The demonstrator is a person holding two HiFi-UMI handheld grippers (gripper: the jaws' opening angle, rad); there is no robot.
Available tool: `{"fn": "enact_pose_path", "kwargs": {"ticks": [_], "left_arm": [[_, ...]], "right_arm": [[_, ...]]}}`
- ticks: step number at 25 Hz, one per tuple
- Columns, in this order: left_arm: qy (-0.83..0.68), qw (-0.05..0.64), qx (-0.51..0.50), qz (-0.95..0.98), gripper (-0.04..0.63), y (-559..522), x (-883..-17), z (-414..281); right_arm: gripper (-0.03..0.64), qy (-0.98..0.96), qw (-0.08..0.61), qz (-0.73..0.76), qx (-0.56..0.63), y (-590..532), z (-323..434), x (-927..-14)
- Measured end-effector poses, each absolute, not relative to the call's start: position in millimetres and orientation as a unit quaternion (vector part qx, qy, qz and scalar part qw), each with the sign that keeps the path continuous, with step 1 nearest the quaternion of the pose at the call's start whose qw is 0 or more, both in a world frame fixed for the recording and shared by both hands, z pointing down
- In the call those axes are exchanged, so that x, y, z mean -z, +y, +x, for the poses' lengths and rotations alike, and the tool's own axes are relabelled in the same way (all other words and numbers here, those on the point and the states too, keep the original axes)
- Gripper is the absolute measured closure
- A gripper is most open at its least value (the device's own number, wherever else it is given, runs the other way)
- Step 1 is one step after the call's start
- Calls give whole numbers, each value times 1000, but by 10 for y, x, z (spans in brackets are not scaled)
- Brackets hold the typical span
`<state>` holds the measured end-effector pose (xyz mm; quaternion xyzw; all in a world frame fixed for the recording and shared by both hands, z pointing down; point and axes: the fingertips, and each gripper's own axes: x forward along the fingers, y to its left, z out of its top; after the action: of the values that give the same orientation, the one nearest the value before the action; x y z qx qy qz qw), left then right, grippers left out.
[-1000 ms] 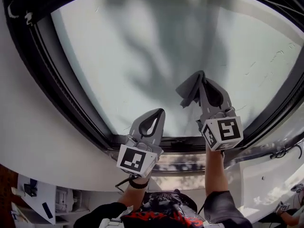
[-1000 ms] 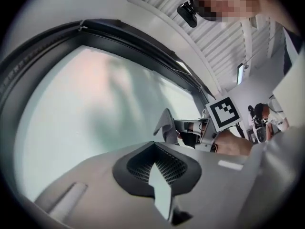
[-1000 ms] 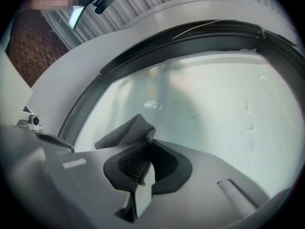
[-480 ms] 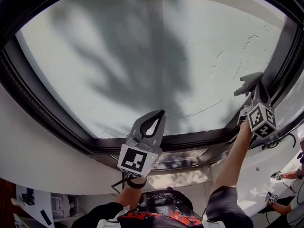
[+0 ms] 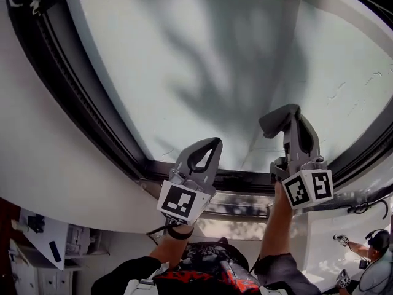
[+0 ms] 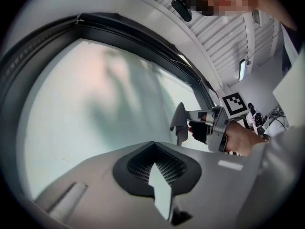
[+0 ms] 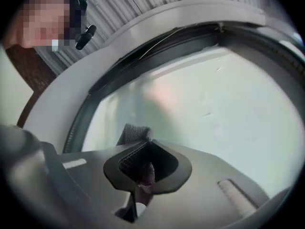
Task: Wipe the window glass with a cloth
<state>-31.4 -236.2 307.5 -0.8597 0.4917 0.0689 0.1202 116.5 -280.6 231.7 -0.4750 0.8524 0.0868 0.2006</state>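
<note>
Window: one large pale window glass pane [image 5: 202,60] fills the upper and middle part of the head view. A soft grey shadow lies across its centre.
Frame: a black window frame [image 5: 80,109] with a rubber seal curves from the upper left down to the lower middle. A white wall surround [image 5: 43,177] lies outside it.
Cloth: one small grey fabric cloth [image 5: 274,121] sits right of centre against the lower part of the glass. In the right gripper view the cloth [image 7: 136,135] bunches out past the jaw tips.
Right gripper: the grey plastic right gripper [image 5: 284,117] is clamped on the cloth, with its jaws closed around the fabric [image 7: 145,147]. It also shows at centre right of the left gripper view [image 6: 183,123].
Left gripper: the grey plastic left gripper [image 5: 209,146] is at lower centre, its tips over the bottom edge of the frame. Its jaws are pressed together with nothing between them [image 6: 153,144].
Markings: two marker cubes, one per gripper, carry black-and-white square patterns, at lower centre [image 5: 181,201] and lower right [image 5: 309,188]. These patterns are the only print I can make out.
Counts: two grippers, two cubes, one cloth, one pane.
</note>
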Motion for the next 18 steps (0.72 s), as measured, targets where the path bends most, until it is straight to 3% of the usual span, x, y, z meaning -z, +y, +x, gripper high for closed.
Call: {"fn": "enact_pose_path", "kwargs": {"ticks": [6, 11, 14, 18], "left_arm": [[582, 110, -62, -803, 615, -1892, -3117, -1704], [638, 108, -59, -760, 615, -1552, -3101, -2515], [649, 103, -53, -752, 615, -1599, -3103, -2640], [642, 106, -54, -757, 615, -1688, -2944, -2423]], "right_arm": [[598, 928, 170, -329, -32, -2638, -1036, -2658], [598, 947, 150, -283, -22, -2519, -2271, -2769], [598, 953, 136, -269, -25, -2612, -2648, -2763], [598, 948, 123, -286, -68, -2656, -2461, -2549]]}}
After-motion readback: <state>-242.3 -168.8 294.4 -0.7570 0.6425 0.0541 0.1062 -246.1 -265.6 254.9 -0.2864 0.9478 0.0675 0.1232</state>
